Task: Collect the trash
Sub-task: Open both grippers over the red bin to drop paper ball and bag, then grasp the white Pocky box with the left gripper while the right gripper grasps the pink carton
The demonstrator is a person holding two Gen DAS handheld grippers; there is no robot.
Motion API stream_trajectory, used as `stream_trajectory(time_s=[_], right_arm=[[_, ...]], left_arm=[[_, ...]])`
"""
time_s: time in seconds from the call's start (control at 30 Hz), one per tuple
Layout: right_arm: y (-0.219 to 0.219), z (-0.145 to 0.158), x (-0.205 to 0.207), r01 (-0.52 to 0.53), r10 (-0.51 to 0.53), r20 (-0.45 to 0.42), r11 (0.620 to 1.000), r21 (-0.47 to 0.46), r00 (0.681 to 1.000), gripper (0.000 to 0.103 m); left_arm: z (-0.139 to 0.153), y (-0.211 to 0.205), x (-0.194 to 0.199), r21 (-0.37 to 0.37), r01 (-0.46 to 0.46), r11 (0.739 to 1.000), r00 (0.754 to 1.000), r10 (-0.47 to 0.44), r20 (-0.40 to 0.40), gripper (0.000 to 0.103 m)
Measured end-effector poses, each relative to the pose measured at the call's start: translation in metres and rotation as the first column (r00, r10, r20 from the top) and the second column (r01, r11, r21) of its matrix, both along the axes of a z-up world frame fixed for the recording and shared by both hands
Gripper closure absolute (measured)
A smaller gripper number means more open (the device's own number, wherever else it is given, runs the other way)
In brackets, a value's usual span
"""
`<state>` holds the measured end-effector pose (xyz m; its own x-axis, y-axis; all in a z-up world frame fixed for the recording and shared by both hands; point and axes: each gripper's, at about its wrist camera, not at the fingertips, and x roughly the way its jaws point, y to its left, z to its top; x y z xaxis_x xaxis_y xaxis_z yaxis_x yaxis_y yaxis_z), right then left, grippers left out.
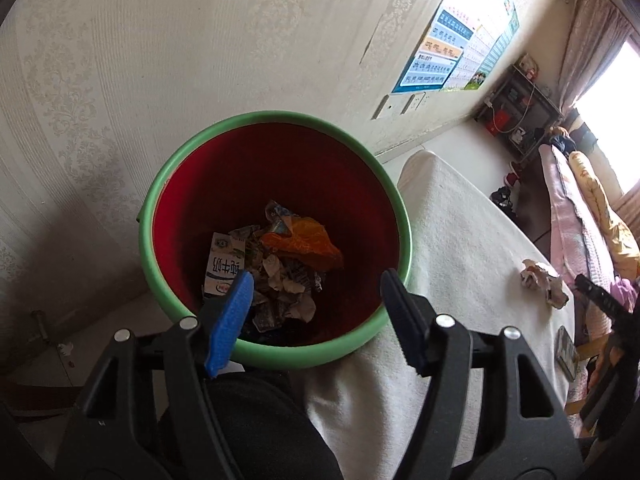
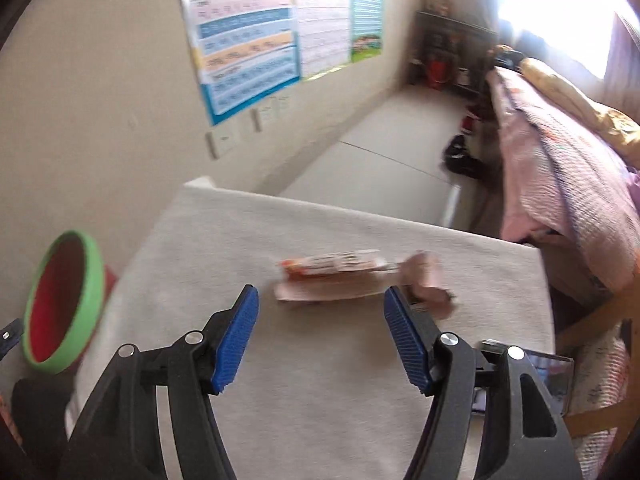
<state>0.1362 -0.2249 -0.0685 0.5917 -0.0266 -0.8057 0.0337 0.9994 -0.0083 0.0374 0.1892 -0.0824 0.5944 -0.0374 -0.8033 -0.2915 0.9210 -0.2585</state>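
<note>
My left gripper (image 1: pixel 317 280) hangs open over a red bucket with a green rim (image 1: pixel 276 116), with nothing between its pads. Inside lie a milk carton (image 1: pixel 224 264), an orange wrapper (image 1: pixel 308 242) and several crumpled papers (image 1: pixel 288 284). My right gripper (image 2: pixel 321 292) stands open above the white-clothed table (image 2: pixel 320 380). Just beyond its tips, blurred, lie an orange-and-white snack wrapper (image 2: pixel 332 270) and a crumpled paper ball (image 2: pixel 430 280). The left wrist view shows that paper ball (image 1: pixel 544 284) too, on the table's far side. The bucket (image 2: pixel 60 300) stands left of the table.
A phone (image 2: pixel 554 372) lies near the table's right edge. Behind the table, a bed piled with pink blankets (image 2: pixel 568 176) stands on the right. The wall with posters (image 2: pixel 244 32) runs along the left, with bare floor (image 2: pixel 384 160) beyond. A dark shelf (image 1: pixel 520 116) fills the far corner.
</note>
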Motion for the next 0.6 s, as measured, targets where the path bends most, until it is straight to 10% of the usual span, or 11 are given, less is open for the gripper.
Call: stream_trajectory(time_s=[0.23, 0.33, 0.6], right_arm=[[-0.055, -0.055, 0.038, 0.086, -0.085, -0.174, 0.996, -0.001, 0.981, 0.041], [-0.058, -0.063, 0.038, 0.057, -0.046, -0.199, 0.997, 0.052, 0.979, 0.081], [-0.025, -0.029, -0.045, -0.018, 0.071, -0.193, 0.965, 0.262, 0.979, 0.091]], left_arm=[[-0.006, -0.013, 0.010, 0.052, 0.044, 0.998, 0.998, -0.042, -0.041, 0.040], [-0.007, -0.015, 0.009, 0.065, 0.052, 0.997, 0.998, -0.049, -0.049, 0.040], [-0.008, -0.051, 0.025, 0.074, 0.152, 0.986, 0.987, -0.147, -0.071, 0.040]])
